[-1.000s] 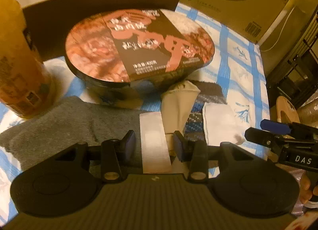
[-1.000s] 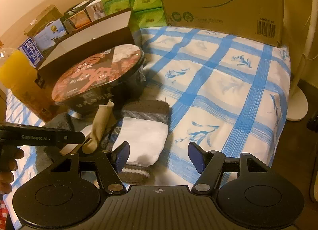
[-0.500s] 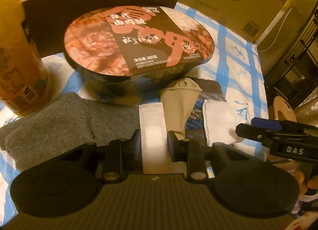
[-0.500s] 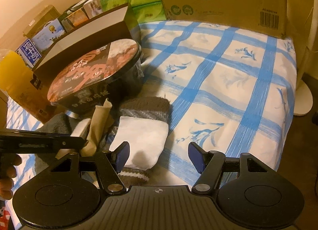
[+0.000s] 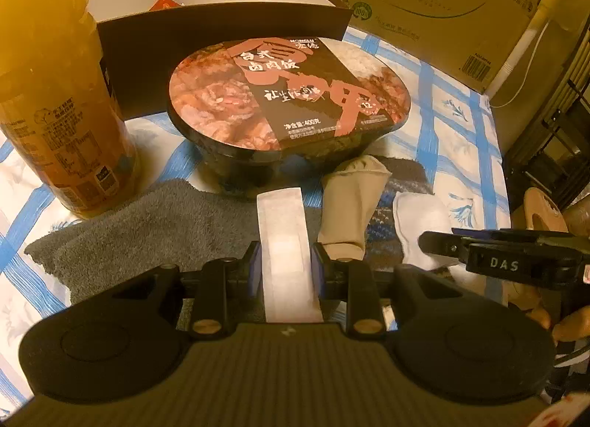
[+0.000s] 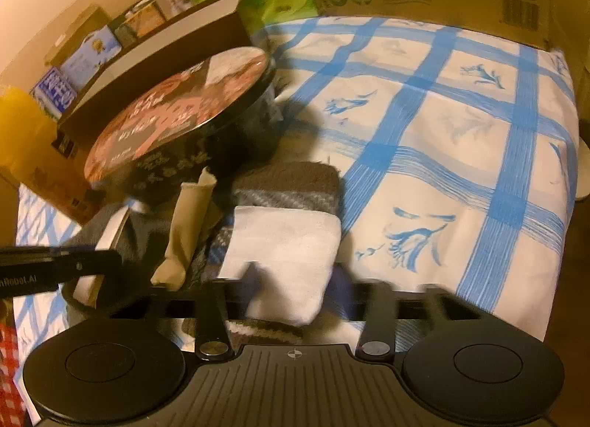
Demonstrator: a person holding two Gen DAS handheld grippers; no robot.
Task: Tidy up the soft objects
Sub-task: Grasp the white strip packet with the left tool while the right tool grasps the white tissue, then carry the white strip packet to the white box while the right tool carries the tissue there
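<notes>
Left tool (image 5: 285,269) pinches a flat, papery white strip (image 5: 284,238).

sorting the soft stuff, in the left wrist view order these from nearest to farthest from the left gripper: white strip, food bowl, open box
1. white strip, between the left gripper jaws.
2. food bowl, straight ahead past the strip.
3. open box, behind the bowl.

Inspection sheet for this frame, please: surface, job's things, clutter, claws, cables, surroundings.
Surface: blue-checked cloth.
Job's things: white strip, beige sock, white folded cloth, grey towel.
Clutter: lidded food bowl, orange bottle, dark box.
Claws: left claw shut on the white strip; right claw blurred, just closing around the white folded cloth.
Cables: white cord.
Surroundings: cardboard carton.
</notes>
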